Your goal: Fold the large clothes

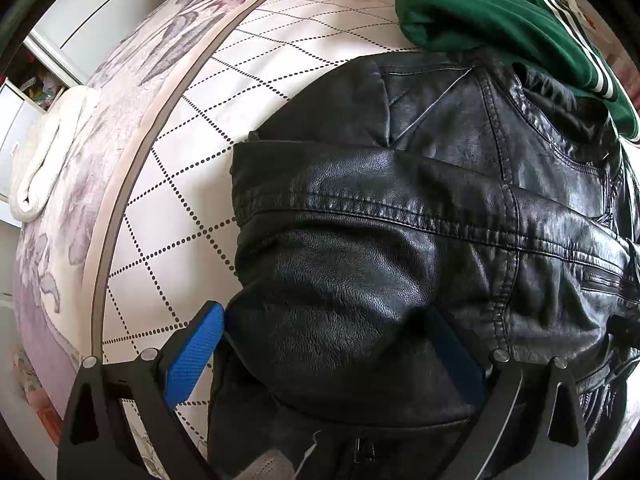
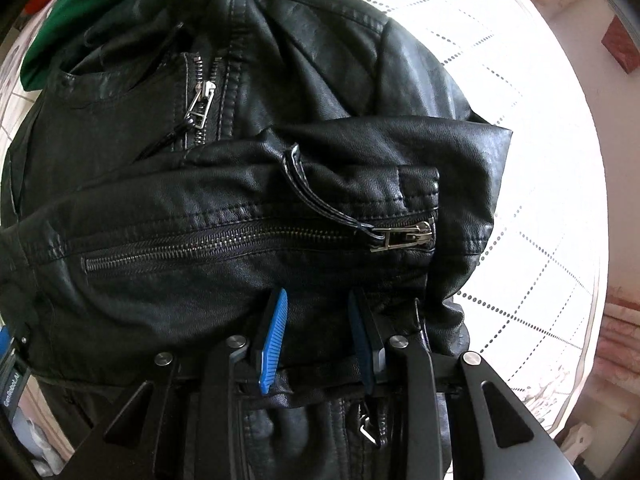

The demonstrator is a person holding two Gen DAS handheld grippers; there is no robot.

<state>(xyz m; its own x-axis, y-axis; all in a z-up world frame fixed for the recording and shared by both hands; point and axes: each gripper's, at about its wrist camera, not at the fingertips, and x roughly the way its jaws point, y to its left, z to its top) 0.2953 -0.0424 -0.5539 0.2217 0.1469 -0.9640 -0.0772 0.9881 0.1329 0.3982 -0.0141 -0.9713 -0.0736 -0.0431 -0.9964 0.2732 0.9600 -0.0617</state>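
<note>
A black leather jacket lies folded on a white bed cover with a dotted grid; its sleeves are laid across the body. My left gripper stands wide open with its blue pads astride a bulge of the jacket's lower edge. In the right wrist view the jacket shows a zipped sleeve cuff lying across the front zipper. My right gripper is partly open, with jacket leather between its blue pads; whether it pinches the leather is unclear.
A green garment with white stripes lies beyond the jacket's collar, and shows too in the right wrist view. A rolled white towel sits at the bed's left edge, by a white wardrobe. Bare bed cover lies right of the jacket.
</note>
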